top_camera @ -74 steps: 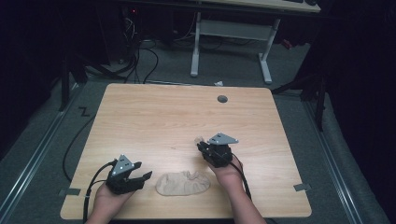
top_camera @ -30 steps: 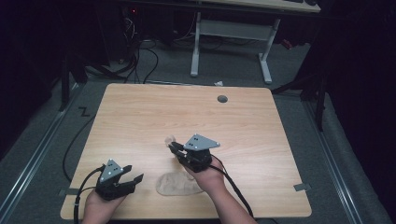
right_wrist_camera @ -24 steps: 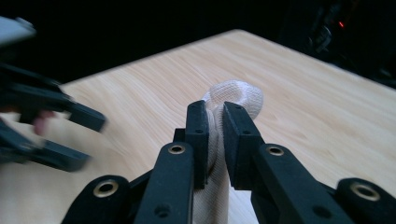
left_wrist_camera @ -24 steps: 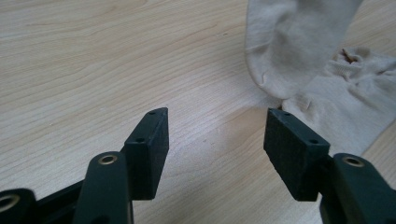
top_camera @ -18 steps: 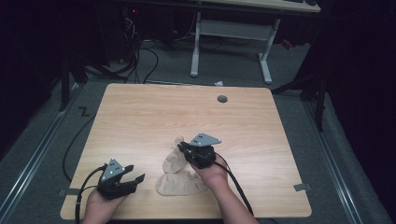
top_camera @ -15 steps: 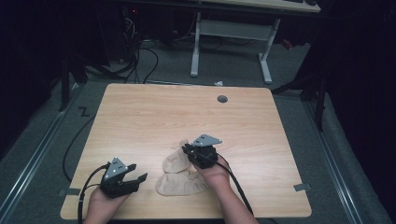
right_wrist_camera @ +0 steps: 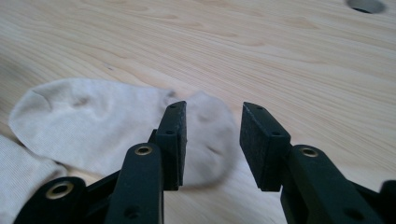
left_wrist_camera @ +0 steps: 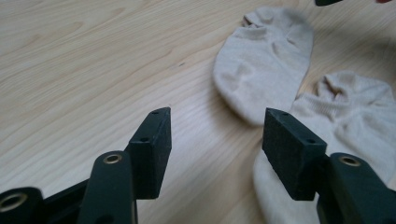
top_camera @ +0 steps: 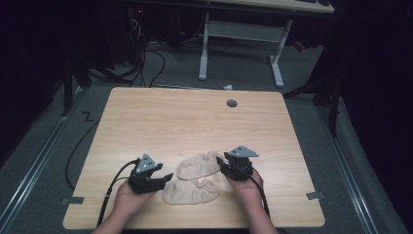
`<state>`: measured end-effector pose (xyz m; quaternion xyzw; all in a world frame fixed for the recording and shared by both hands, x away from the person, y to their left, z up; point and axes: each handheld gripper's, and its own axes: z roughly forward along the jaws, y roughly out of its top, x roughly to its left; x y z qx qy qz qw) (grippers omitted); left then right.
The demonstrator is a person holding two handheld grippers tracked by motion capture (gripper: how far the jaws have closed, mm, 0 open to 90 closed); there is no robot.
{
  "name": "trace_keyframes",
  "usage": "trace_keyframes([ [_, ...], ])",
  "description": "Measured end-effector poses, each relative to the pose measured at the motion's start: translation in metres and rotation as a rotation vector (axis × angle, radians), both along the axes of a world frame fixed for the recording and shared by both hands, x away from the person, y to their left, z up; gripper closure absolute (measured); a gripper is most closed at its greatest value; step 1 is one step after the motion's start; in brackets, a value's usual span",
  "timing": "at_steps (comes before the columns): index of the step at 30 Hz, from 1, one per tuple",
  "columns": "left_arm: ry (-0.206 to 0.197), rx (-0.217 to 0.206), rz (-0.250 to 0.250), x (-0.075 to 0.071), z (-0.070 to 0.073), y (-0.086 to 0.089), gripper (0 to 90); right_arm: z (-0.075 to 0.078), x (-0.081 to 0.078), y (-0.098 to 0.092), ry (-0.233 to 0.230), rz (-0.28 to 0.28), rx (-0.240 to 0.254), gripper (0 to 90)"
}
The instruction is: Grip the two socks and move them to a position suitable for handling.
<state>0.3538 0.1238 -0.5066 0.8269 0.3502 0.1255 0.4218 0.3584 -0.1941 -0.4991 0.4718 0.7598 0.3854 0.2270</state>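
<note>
Two beige ankle socks lie flat near the front of the wooden table (top_camera: 195,122). The far sock (top_camera: 198,165) (left_wrist_camera: 266,65) (right_wrist_camera: 93,126) lies just behind the near sock (top_camera: 191,191) (left_wrist_camera: 345,121) (right_wrist_camera: 18,172), and their edges almost touch. My right gripper (top_camera: 221,165) (right_wrist_camera: 212,140) is open at the right end of the far sock, its jaws standing over that end without pinching it. My left gripper (top_camera: 163,178) (left_wrist_camera: 215,140) is open at the left tip of the near sock, with bare wood between its jaws.
A round cable hole (top_camera: 232,103) (right_wrist_camera: 366,4) sits near the table's far edge. Behind the table stand a white desk frame (top_camera: 238,34) and loose cables on the floor (top_camera: 146,58). Tape marks (top_camera: 314,196) are by the front corners.
My right gripper brought a second sock over beside the first one, laid it down, let go and drew back to the right. My left gripper shifted right toward the near sock.
</note>
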Motion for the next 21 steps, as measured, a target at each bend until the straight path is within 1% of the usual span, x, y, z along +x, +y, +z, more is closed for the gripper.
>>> trace_keyframes([
  [1, 0.002, 0.008, -0.008, 0.003, 0.000, -0.005, 43.2, 0.000, -0.002, -0.004, -0.002, -0.007, 0.001, 61.5],
  [4, 0.006, 0.018, -0.022, 0.010, -0.003, -0.017, 43.3, -0.002, -0.009, -0.017, 0.012, -0.037, 0.007, 60.8],
  [6, 0.019, 0.041, -0.033, 0.015, -0.006, -0.023, 43.4, -0.004, -0.012, -0.022, 0.018, -0.047, 0.006, 60.1],
  [7, 0.023, 0.046, -0.030, 0.017, -0.008, -0.024, 43.8, -0.005, -0.014, -0.024, 0.021, -0.053, 0.008, 59.5],
  [9, 0.045, 0.053, -0.029, 0.021, -0.012, -0.028, 45.1, -0.006, -0.014, -0.025, 0.026, -0.056, 0.007, 57.2],
  [11, 0.055, 0.065, -0.023, 0.024, -0.014, -0.030, 47.0, -0.008, -0.012, -0.025, 0.033, -0.054, 0.003, 54.5],
  [12, 0.061, 0.069, -0.022, 0.025, -0.015, -0.030, 50.5, -0.009, -0.011, -0.023, 0.043, -0.050, 0.001, 52.9],
  [13, 0.076, 0.062, -0.013, 0.026, -0.016, -0.031, 54.0, -0.011, -0.010, -0.022, 0.049, -0.047, -0.002, 52.3],
  [14, 0.088, 0.063, -0.010, 0.027, -0.016, -0.030, 56.1, -0.012, -0.009, -0.020, 0.060, -0.045, -0.003, 51.3],
  [15, 0.091, 0.064, -0.004, 0.028, -0.017, -0.030, 58.4, -0.013, -0.008, -0.018, 0.064, -0.034, -0.005, 51.0],
  [16, 0.090, 0.064, -0.001, 0.028, -0.018, -0.030, 63.3, -0.014, -0.007, -0.015, 0.069, -0.025, -0.007, 51.0],
  [18, 0.093, 0.067, 0.002, 0.028, -0.019, -0.029, 67.3, -0.014, -0.003, -0.010, 0.072, -0.018, -0.007, 50.5],
  [19, 0.093, 0.068, 0.001, 0.028, -0.019, -0.028, 71.3, -0.014, -0.001, -0.008, 0.072, -0.014, -0.006, 49.7],
  [21, 0.077, 0.077, 0.001, 0.026, -0.019, -0.028, 78.7, -0.014, 0.004, -0.004, 0.086, -0.010, 0.005, 48.7],
])
